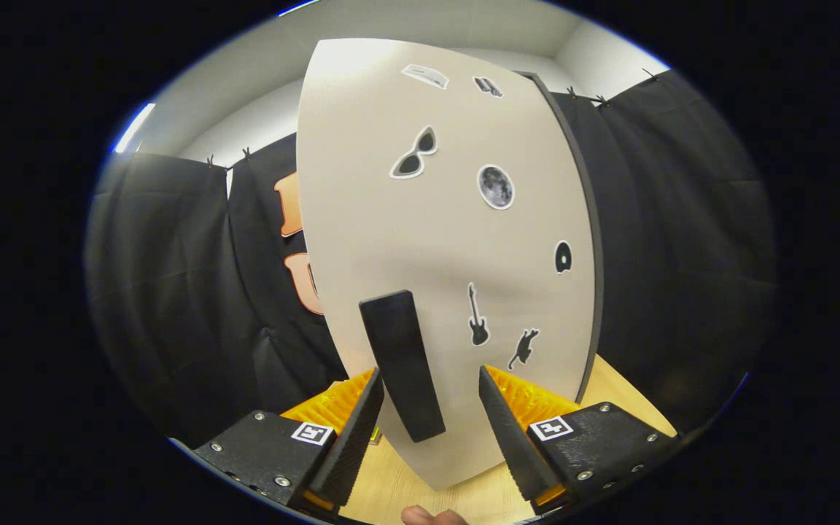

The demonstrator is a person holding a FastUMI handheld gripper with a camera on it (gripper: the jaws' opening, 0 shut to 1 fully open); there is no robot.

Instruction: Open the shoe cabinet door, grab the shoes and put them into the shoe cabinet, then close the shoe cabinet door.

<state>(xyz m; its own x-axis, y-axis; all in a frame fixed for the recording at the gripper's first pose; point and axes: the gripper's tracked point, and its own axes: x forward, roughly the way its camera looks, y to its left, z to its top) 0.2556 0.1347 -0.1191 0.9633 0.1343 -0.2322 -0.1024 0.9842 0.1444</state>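
The shoe cabinet door is a pale beige panel with several small stickers, standing close in front of me. Its black bar handle runs upright and lies between my fingers. My gripper is open around the handle. The left finger sits right beside the handle, while the right finger stands a clear gap away from it. A dark strip runs down the door's right edge. Whether the door is fully closed or slightly ajar, I cannot tell.
A light wooden surface lies under the cabinet and my fingers. Black cloth walls hang to the left and right of the cabinet. A person's fingertip peeks up below the fingers.
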